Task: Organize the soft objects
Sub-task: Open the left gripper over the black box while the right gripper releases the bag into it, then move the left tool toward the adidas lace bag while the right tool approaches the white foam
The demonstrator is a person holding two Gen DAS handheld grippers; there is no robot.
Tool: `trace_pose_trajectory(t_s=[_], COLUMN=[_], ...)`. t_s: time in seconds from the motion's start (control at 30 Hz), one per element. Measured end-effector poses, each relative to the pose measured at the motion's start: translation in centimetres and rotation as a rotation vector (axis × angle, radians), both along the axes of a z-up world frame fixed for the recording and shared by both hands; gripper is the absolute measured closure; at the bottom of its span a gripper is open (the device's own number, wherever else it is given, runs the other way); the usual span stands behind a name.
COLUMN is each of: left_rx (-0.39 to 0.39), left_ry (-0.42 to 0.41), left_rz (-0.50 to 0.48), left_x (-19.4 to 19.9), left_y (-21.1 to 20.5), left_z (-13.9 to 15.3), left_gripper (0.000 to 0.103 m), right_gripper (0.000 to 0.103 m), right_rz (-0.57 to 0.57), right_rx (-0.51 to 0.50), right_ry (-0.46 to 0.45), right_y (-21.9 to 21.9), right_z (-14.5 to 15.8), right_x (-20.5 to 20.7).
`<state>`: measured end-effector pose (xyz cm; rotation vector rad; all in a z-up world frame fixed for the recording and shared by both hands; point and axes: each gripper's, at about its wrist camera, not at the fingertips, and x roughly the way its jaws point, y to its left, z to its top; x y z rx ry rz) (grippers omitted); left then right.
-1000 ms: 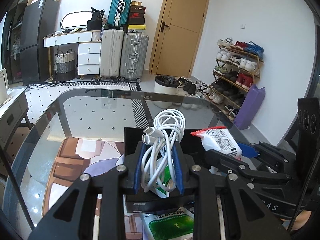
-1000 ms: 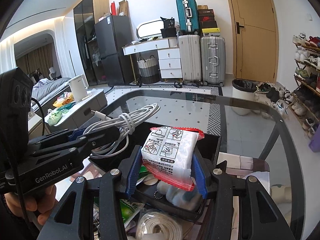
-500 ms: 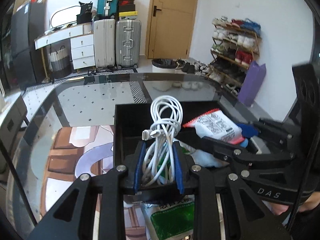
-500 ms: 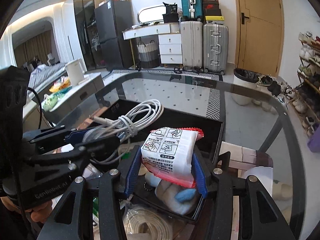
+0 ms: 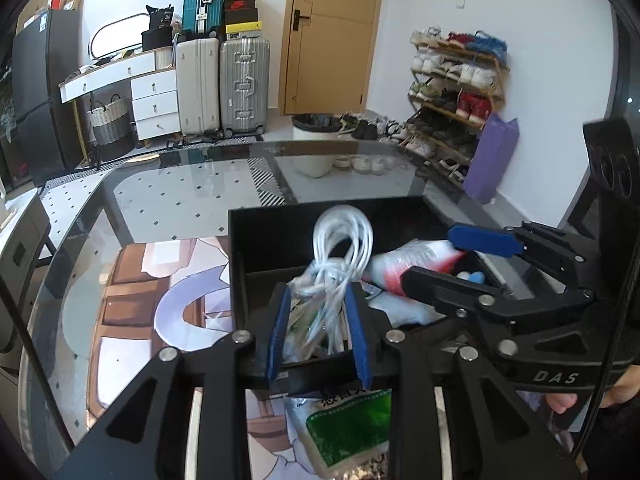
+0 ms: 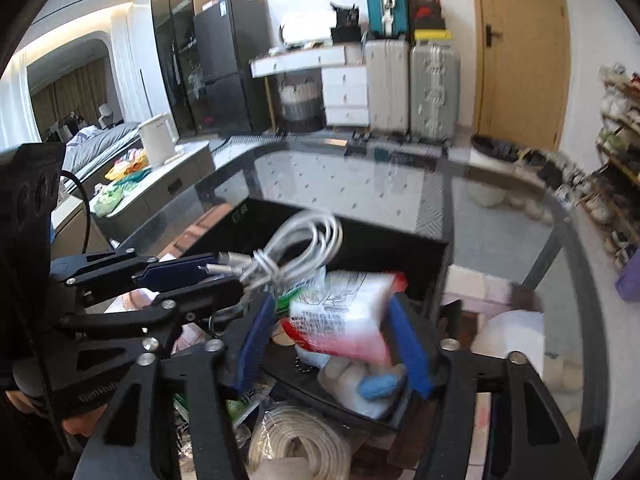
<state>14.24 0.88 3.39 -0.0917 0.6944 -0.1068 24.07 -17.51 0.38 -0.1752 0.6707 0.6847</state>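
Left gripper (image 5: pixel 318 330) is seen with its jaws just eased a bit wider, the bundled white cable (image 5: pixel 340 258) sitting loose between the blue pads and no longer really pinched; the right gripper (image 6: pixel 332 340) has its jaws just opened too, and the red-and-white tissue pack (image 6: pixel 340 312) is caught mid-drop between them, blurred and seemingly not clamped. Both items are placed over the black storage box (image 5: pixel 280 236) on the glass table (image 5: pixel 180 200), which already holds a small plush with a blue bit (image 6: pixel 368 386). So the release step is being done, judging by this. Next, both tools need to be lifted clear without the cable loops being snagged, then the green-labelled bag (image 5: pixel 348 428) and the coiled cord (image 6: pixel 296 440) in front of the box can be gone for
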Motion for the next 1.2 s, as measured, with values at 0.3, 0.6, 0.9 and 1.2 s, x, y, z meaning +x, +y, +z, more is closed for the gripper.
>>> trace_pose_trajectory(t_s=[0.3, 0.6, 0.9, 1.2], left_rx=[0.005, 0.04, 0.056, 0.078], left_ry=[-0.049, -0.107, -0.126, -0.104], left_rz=[-0.021, -0.002, 0.014, 0.034], left_x=[-3.0, -6.5, -9.6, -10.2], left_y=[0.3, 0.0, 0.4, 0.5], left_z=[2.3, 2.7, 2.4, 1.6], left_gripper=[0.035, 0.0, 0.0, 0.0], right_gripper=[0.001, 0.001, 0.001, 0.001], right_rz=[-0.042, -0.039, -0.042, 0.008], right_rx=[0.074, 0.027, 0.034, -0.021], right_ry=[-0.051, -0.065, -0.002, 0.004], right_y=[-3.8, -5.2, -5.9, -5.0], right_z=[2.5, 2.8, 1.3, 0.5], right_x=[-3.6, -7.9, -10.6, -11.2])
